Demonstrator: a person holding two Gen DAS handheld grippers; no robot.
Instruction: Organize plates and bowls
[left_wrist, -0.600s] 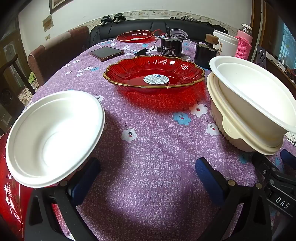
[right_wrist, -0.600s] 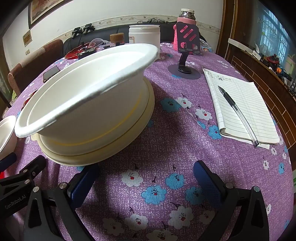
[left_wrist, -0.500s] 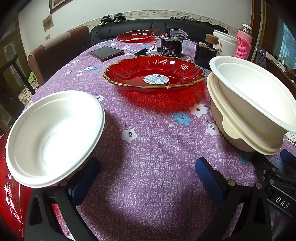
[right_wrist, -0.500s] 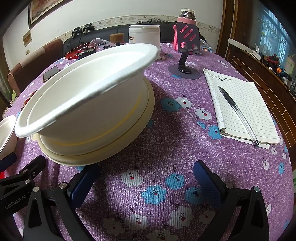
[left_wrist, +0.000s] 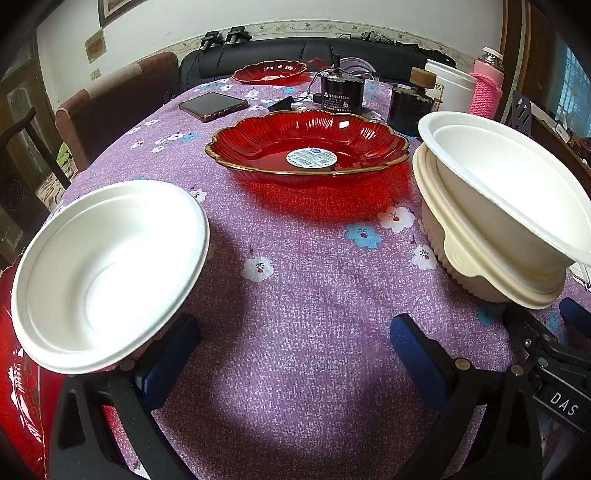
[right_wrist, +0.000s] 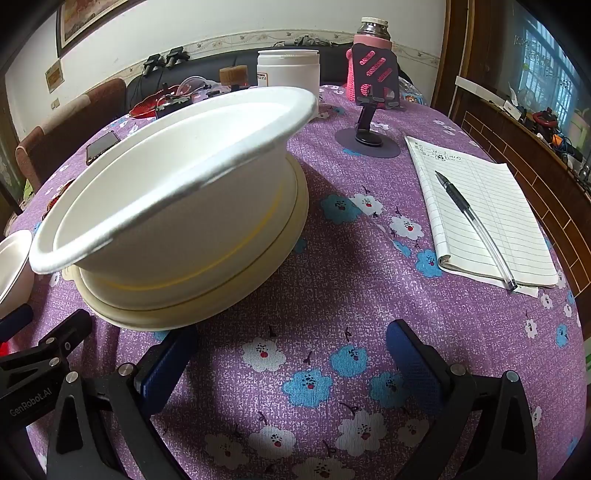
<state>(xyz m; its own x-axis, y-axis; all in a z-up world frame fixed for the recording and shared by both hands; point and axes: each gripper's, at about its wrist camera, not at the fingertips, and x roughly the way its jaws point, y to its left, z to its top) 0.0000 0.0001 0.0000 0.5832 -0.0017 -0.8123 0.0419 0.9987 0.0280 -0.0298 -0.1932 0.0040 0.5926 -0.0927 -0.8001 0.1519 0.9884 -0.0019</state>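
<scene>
On a purple flowered tablecloth, a white paper bowl sits tilted at the left, resting on a red plate at the table's edge. A red gold-rimmed plate lies in the middle, and another red plate lies far back. At the right, a white bowl sits tilted in a stack of cream bowls. My left gripper hangs open over bare cloth between the bowls. Just right of the white bowl and its cream stack, my right gripper is open too, holding nothing.
A notepad with a pen lies right of the stack. A phone stand, a white jar and a pink flask stand behind. A phone, black devices and chairs sit at the far side.
</scene>
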